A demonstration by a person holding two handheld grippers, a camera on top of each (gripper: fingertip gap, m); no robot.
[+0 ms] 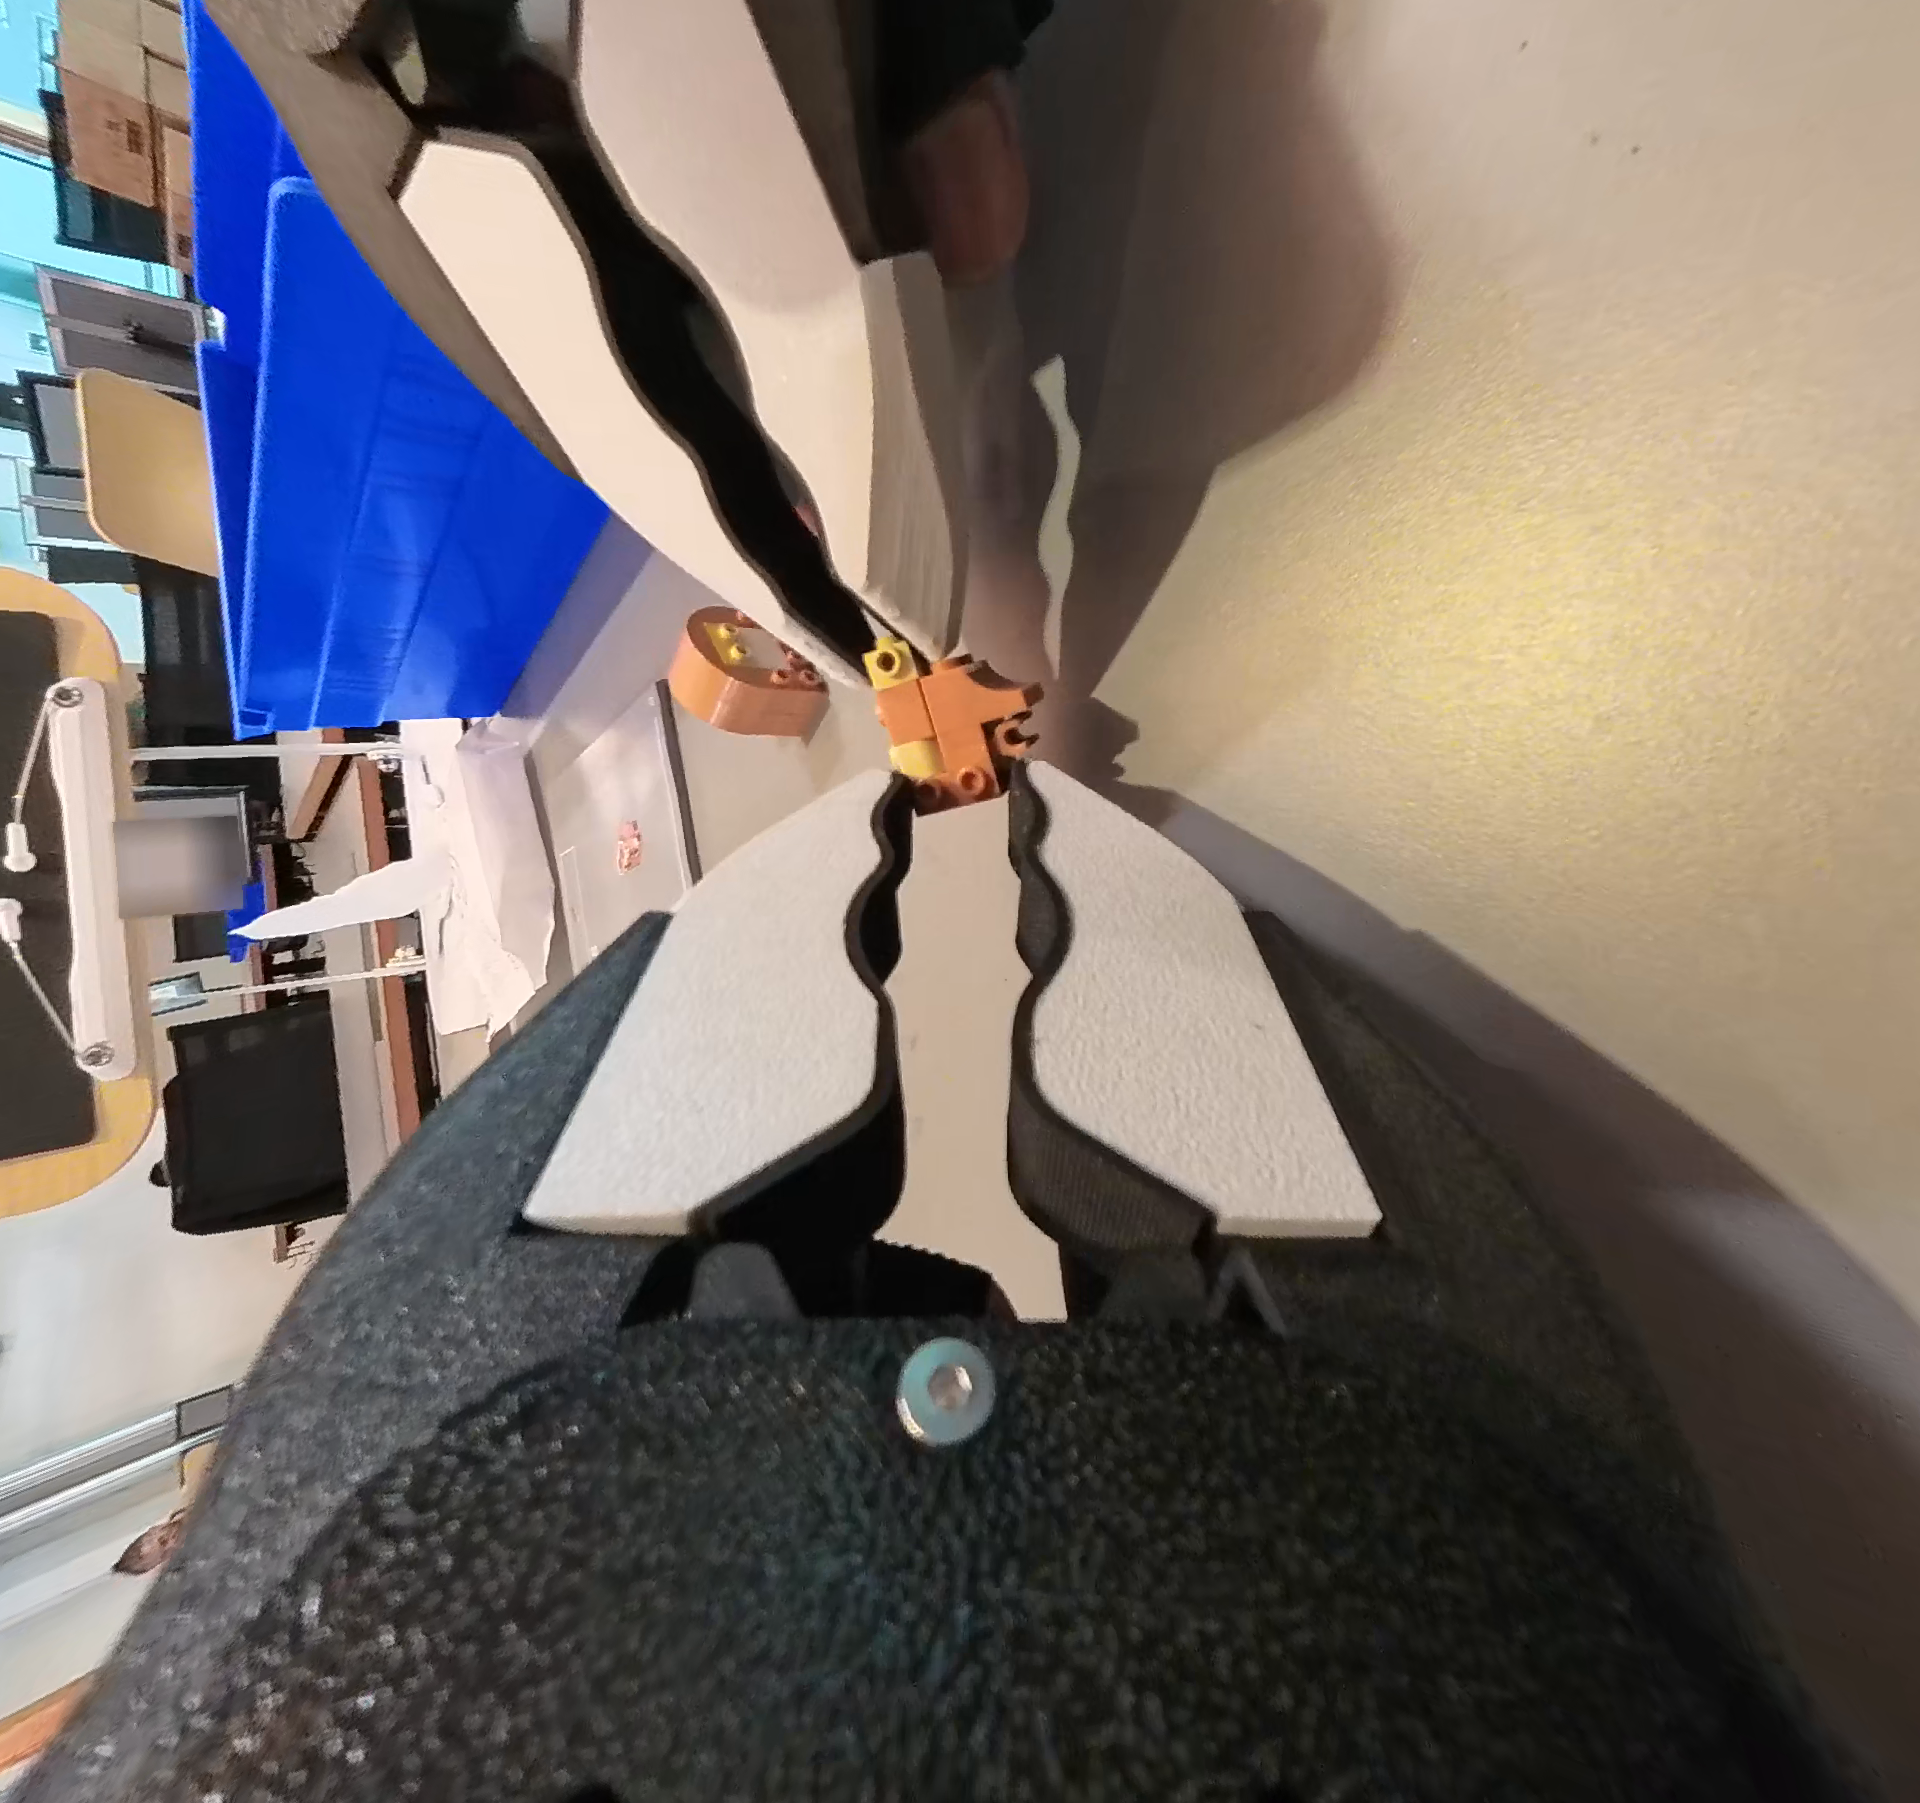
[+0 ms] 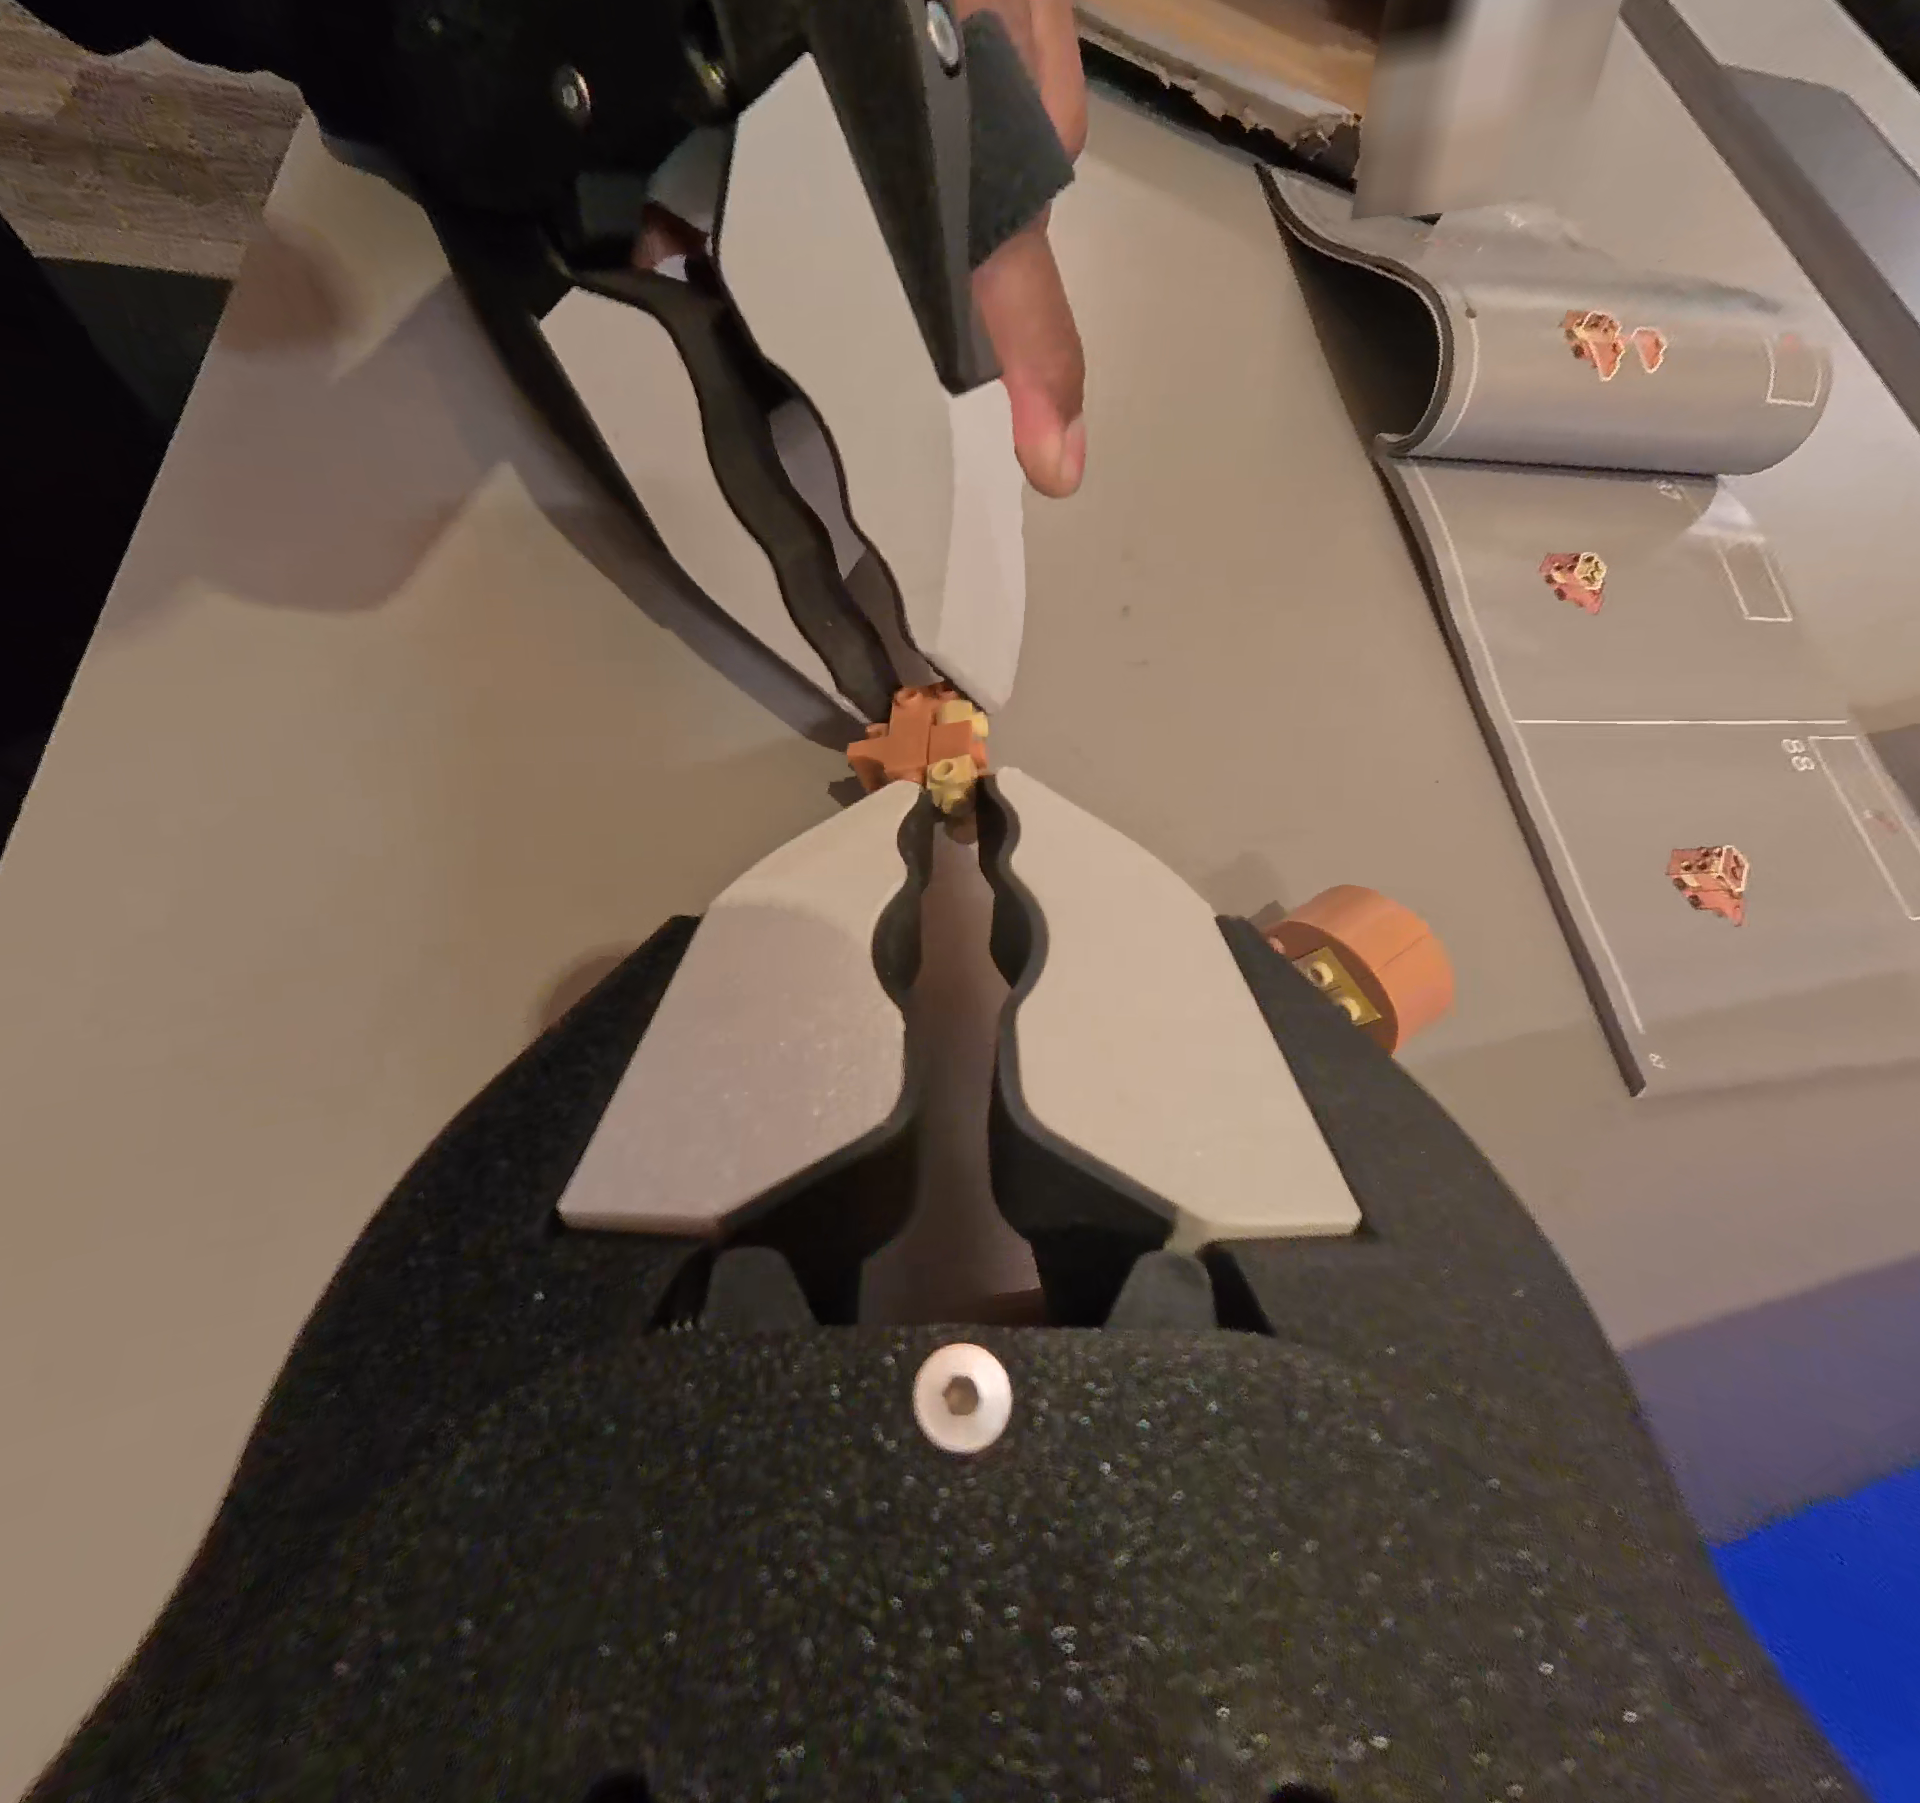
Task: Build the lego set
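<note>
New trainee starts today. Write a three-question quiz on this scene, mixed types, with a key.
1. True or false: both grippers grip the same brick cluster.
2. Which colours are the cluster's bricks? A) orange-brown and yellow B) green and white C) black and red
3. Fill in: the round brick piece rests on the ____, touched by neither gripper.

Key: 1 true, the left gripper and the right gripper close on it from opposite sides. 2 A. 3 table.

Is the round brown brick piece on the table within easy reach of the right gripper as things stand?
Probably not yet. The right gripper is pinching the small orange and yellow brick assembly, which the left gripper also grips. The round brown piece sits close beside it, unobstructed on the table.
</note>
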